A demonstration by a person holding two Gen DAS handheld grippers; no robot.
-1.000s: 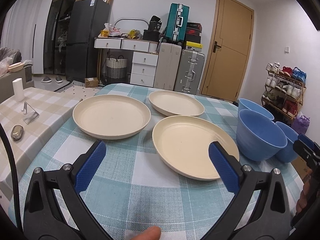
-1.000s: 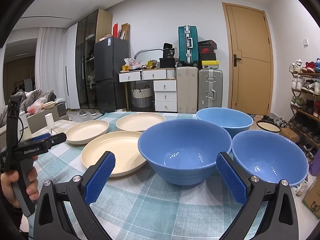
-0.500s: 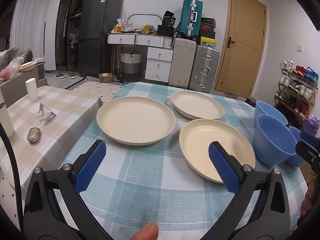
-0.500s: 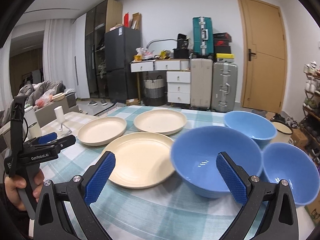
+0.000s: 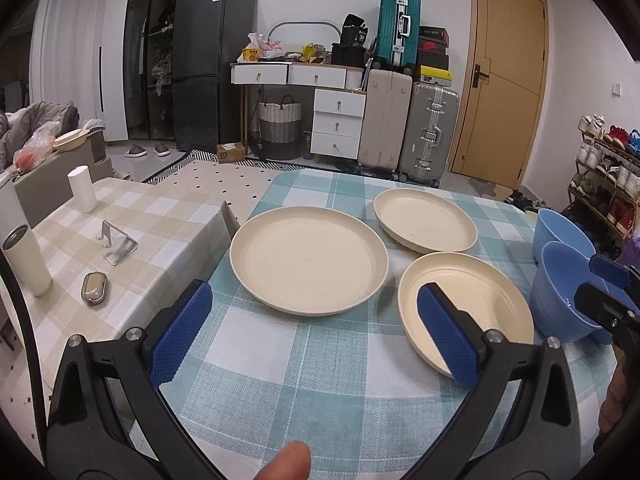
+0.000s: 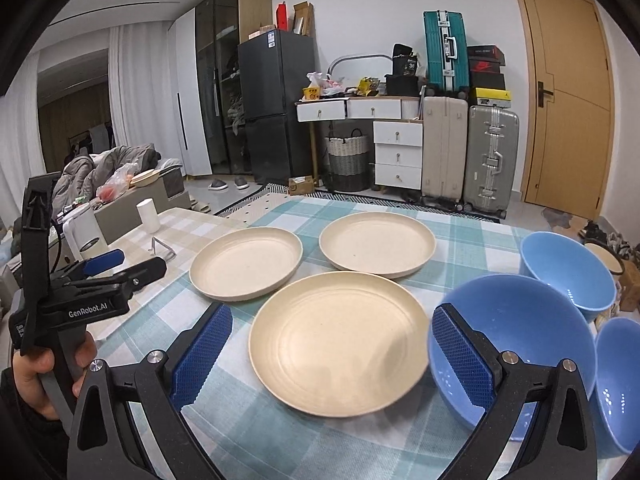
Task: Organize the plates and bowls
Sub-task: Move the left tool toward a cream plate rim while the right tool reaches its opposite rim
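Observation:
Three cream plates lie on the teal checked table (image 5: 320,376): a left plate (image 5: 308,258), a far plate (image 5: 425,220) and a near right plate (image 5: 466,308). In the right wrist view they are the left plate (image 6: 246,262), far plate (image 6: 377,244) and near plate (image 6: 338,340). Three blue bowls stand at the right: near (image 6: 516,344), far (image 6: 568,268), rightmost (image 6: 618,380). My left gripper (image 5: 316,334) is open and empty, above the table's near edge. My right gripper (image 6: 332,354) is open and empty, over the near plate's front.
A beige checked table (image 5: 132,216) adjoins on the left with a white cup (image 5: 82,194), a flask (image 5: 26,260), a metal stand (image 5: 116,240) and a small grey case (image 5: 94,288). Suitcases, drawers and a shoe rack stand behind.
Both grippers have pulled back and swung left. The plates now sit more centrally in each view and the bowls have slid to the right. Both stay open and empty.

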